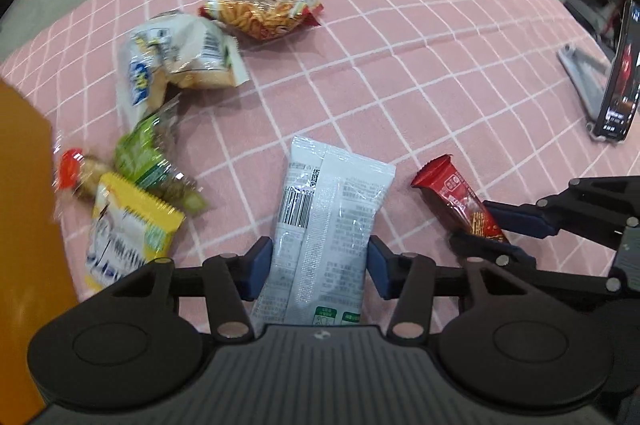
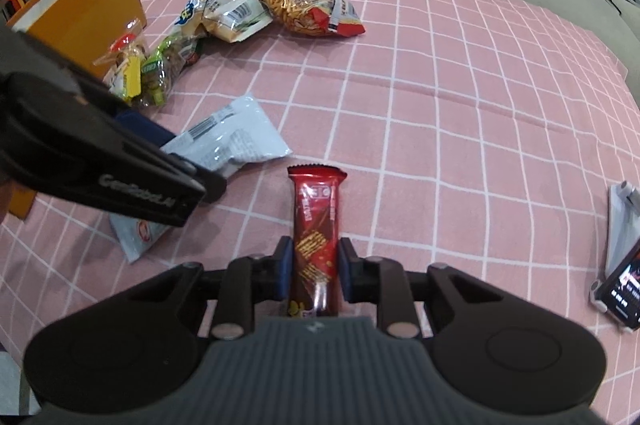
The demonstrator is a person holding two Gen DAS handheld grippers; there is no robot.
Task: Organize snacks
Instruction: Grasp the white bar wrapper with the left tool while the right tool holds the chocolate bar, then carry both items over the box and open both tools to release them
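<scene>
At the far left an orange box is cut off by the frame edge in the left wrist view and partly hidden behind the left gripper's arm in the right wrist view; what it holds cannot be seen. Just beside it lies a blurred heap of small snack packets: a yellow-edged packet, a green packet and a red-topped clear one, their print too smeared to read. Farther back, a white and blue bag touches an orange bag of stick snacks.

All lie on a pink checked cloth.

The left gripper has its jaws closed on a white pouch, pads pressing both long edges; the pouch's long axis runs along the fingers, top end pointing away from the camera, its near end hidden under the gripper body.

The right gripper has its jaws drawn narrow on a red snack bar, which points straight ahead along the fingers, crimped end farthest away, its near end tucked out of sight.

At the right edge a phone on a stand is cropped.
</scene>
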